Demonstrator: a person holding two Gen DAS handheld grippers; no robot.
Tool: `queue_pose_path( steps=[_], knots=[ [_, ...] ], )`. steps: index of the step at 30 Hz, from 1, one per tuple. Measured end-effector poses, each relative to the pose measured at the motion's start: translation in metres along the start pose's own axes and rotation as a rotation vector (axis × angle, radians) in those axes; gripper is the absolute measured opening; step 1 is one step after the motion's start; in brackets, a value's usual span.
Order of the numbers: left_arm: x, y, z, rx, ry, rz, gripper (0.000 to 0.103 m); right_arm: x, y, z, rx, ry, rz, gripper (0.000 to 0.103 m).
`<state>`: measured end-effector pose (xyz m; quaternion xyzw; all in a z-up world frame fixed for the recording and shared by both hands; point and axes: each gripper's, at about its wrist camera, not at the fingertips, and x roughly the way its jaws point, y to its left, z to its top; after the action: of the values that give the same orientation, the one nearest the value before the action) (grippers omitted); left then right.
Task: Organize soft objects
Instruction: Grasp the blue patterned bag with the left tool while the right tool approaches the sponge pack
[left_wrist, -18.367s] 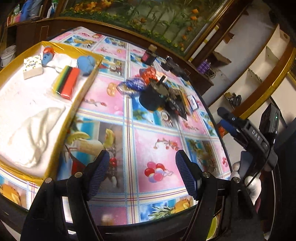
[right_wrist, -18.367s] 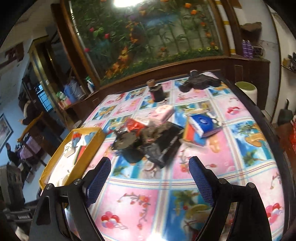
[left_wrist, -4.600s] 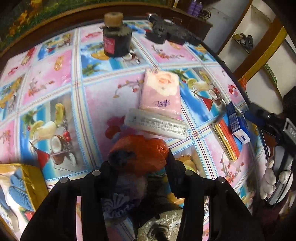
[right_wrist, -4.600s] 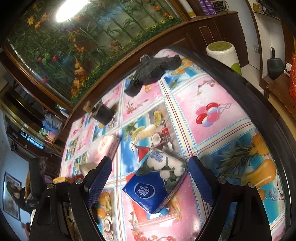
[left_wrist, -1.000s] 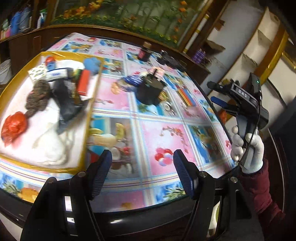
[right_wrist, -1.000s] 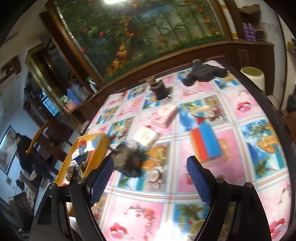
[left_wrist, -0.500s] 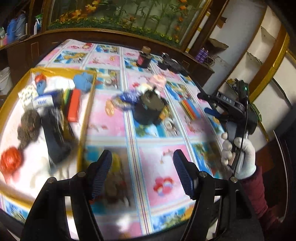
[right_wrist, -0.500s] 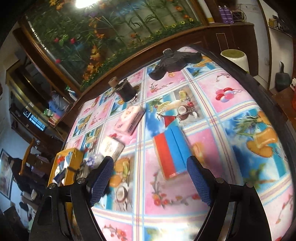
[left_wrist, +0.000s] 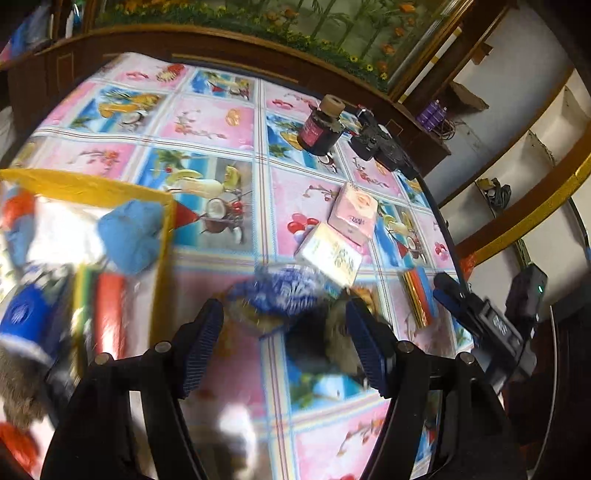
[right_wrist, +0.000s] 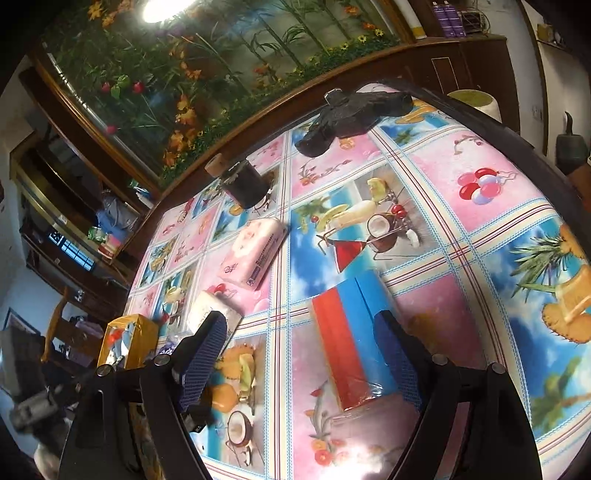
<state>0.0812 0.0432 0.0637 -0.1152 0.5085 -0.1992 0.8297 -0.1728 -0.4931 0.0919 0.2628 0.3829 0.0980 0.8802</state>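
Left gripper (left_wrist: 284, 338) stood spread and empty above the tablecloth (left_wrist: 207, 125); a blue-and-white packet (left_wrist: 284, 295) lay just ahead between its 2 fingers, untouched, with the yellow tray (left_wrist: 74, 184) of soft items to its left. Right gripper (right_wrist: 299, 354) was likewise spread, empty, a red-and-blue pack (right_wrist: 351, 332) flat between its fingers, a pink tissue pack (right_wrist: 255, 254) farther ahead.
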Motion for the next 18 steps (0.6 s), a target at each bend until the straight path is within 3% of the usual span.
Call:
queue_pose_path(
  steps=[3, 6, 10, 16, 18],
  knots=[
    [0.027, -0.009, 0.016, 0.053, 0.054, 0.051, 0.068, -0.001, 0.0, -0.001, -0.007, -0.008, -0.004, 0.083],
    [0.053, -0.015, 0.027, 0.109, 0.114, 0.151, 0.068, 0.001, 0.0, -0.003, 0.0, 0.002, 0.001, 0.083],
    [0.076, -0.008, 0.034, 0.109, 0.197, 0.206, 0.071, -0.001, 0.001, -0.003, -0.007, -0.009, -0.001, 0.083],
    [0.066, 0.002, 0.032, 0.118, 0.223, 0.265, 0.069, 0.0, 0.0, -0.004, -0.004, -0.003, -0.01, 0.083],
    [0.057, 0.01, 0.027, 0.092, 0.227, 0.248, 0.059, -0.002, 0.0, -0.005, -0.004, -0.008, -0.01, 0.083]
  ],
)
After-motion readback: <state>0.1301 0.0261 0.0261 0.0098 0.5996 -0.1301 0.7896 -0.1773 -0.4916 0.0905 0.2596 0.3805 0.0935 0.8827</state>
